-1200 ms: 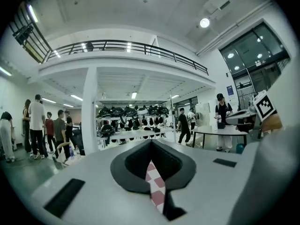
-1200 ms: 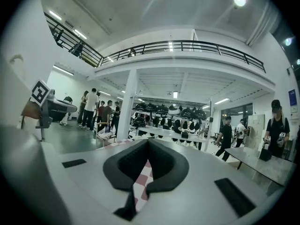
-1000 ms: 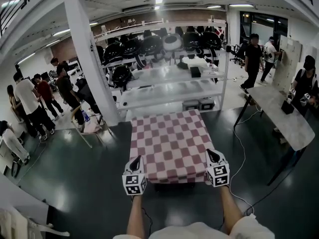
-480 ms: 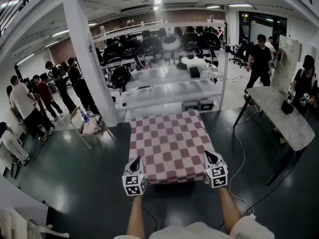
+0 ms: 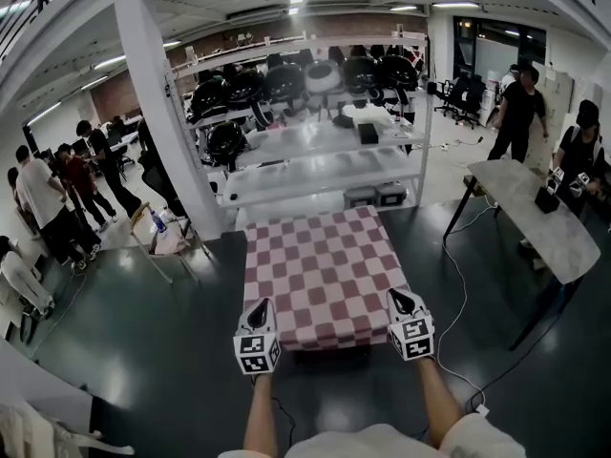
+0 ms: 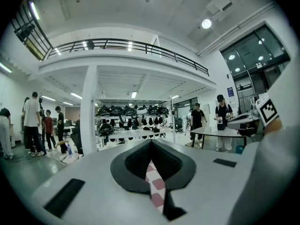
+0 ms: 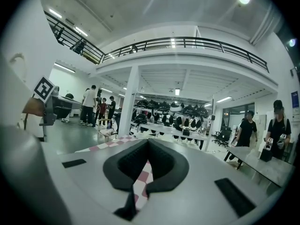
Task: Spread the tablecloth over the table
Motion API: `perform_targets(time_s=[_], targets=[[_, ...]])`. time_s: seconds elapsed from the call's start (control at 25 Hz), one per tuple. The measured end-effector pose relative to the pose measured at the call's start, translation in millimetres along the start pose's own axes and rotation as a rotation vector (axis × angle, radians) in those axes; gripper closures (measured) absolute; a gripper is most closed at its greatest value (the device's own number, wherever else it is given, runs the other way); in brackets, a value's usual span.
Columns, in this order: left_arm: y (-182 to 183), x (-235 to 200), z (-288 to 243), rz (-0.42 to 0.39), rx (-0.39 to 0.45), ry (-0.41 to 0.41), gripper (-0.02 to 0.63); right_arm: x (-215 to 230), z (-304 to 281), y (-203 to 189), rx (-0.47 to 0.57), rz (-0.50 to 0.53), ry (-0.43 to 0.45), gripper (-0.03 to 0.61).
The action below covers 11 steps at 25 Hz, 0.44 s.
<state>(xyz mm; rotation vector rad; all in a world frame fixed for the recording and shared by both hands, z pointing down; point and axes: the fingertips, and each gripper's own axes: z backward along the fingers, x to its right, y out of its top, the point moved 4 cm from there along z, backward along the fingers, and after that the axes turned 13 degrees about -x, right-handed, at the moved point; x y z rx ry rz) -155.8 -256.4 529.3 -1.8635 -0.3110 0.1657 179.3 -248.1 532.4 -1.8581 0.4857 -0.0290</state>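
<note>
A red-and-white checked tablecloth lies flat over a small table in the middle of the head view. Its near edge hangs down toward me. My left gripper is at the near left corner and my right gripper at the near right corner. In the left gripper view the left gripper is shut, with a strip of the tablecloth pinched between its dark pads. In the right gripper view the right gripper is shut the same way on a fold of the tablecloth. The table beneath is hidden.
A white pillar and a shelving rack with dark helmets stand beyond the table. A long grey table stands at the right, with people near it. A chair and several people are at the left. A cable runs over the dark floor.
Both grippers keep their hold on the cloth's near corners and have hardly moved. People in the background have walked on.
</note>
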Motion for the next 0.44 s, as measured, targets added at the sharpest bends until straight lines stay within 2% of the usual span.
perform_targets(time_s=[0.44], targets=[[-0.5,6.0,4.0,0.000,-0.004,-0.006,0.588,-1.3,6.1,-2.6,-0.007,-0.001,0.002,0.565]])
